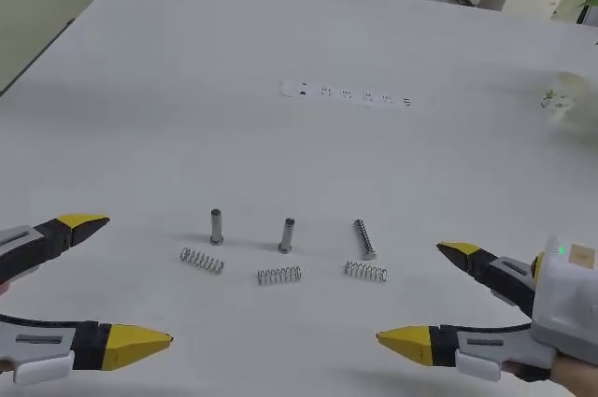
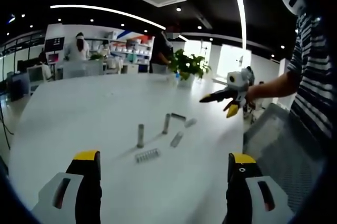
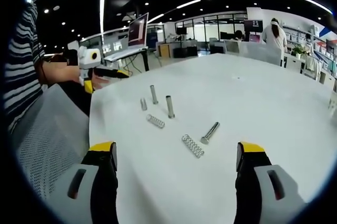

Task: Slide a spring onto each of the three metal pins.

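Observation:
Three metal pins stand in a row on the white table (image 1: 280, 145). The left pin (image 1: 216, 226) and middle pin (image 1: 287, 235) are upright; the right pin (image 1: 363, 238) lies tilted on its side. One spring lies in front of each: left spring (image 1: 202, 261), middle spring (image 1: 279, 275), right spring (image 1: 365, 272). My left gripper (image 1: 126, 280) is open at the lower left, apart from the parts. Open too, my right gripper (image 1: 420, 292) hovers at the lower right, with the lying pin (image 3: 209, 133) and its spring (image 3: 192, 145) just ahead of it. Nothing is held.
A flush socket strip (image 1: 346, 93) crosses the table's middle, beyond the pins. A crumpled clear wrapper (image 1: 561, 98) lies at the far right. A grey mesh chair (image 2: 274, 139) sits at the near table edge beside the person's striped sleeve (image 2: 310, 60). Desks and people are far behind.

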Demonstrator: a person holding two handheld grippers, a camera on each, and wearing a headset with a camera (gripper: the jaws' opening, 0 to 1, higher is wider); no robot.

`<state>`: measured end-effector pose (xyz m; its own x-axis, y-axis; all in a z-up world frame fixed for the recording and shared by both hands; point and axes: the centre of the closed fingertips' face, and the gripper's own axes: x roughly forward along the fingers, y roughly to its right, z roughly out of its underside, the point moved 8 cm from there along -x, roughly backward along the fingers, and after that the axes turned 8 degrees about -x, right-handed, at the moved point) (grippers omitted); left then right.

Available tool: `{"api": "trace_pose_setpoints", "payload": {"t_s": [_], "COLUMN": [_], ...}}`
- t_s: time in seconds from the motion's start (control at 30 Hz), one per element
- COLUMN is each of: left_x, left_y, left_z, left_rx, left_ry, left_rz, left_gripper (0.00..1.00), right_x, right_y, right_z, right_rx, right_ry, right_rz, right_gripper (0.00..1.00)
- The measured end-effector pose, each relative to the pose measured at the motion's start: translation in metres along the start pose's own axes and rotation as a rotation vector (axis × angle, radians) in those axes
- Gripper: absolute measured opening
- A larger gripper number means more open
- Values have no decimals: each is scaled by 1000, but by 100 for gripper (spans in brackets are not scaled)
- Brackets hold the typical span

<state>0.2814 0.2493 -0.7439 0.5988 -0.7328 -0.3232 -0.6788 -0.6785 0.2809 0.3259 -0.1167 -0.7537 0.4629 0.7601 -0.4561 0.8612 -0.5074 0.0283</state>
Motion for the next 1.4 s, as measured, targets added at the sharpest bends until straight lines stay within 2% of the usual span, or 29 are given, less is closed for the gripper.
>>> {"api": "trace_pose_setpoints", "payload": {"t_s": [0.13, 0.27, 0.43, 0.63, 0.73, 0.8, 0.9, 1.23, 1.4], "left_x": [0, -1, -1, -1, 0, 0, 2, 3, 2], "left_y": [0, 0, -1, 0, 1, 1, 2, 3, 2], "left_z": [1, 1, 0, 1, 0, 0, 0, 1, 2], "left_rx": [-1, -1, -3, -3, -1, -2, -5, -8, -11], "left_ry": [0, 0, 3, 0, 2, 3, 4, 0, 1], "left_rz": [-2, -2, -3, 0, 2, 2, 4, 2, -3], "left_gripper": [97, 97, 97, 97, 97, 97, 97, 97, 97], "right_x": [4, 8, 13, 18, 21, 24, 28, 43, 51], "right_y": [3, 9, 19, 29, 36, 40, 44, 51, 54], "right_z": [-5, -12, -21, -29, -28, -24, -22, -34, -33], "right_rx": [12, 21, 108, 152, 185, 207, 204, 241, 248], "right_ry": [2, -4, -32, -46, -69, -110, -152, -178, -232], "right_rz": [-6, 3, 7, 16, 28, 37, 40, 46, 42], "right_gripper": [87, 84, 75, 62, 55, 49, 48, 44, 41]}}
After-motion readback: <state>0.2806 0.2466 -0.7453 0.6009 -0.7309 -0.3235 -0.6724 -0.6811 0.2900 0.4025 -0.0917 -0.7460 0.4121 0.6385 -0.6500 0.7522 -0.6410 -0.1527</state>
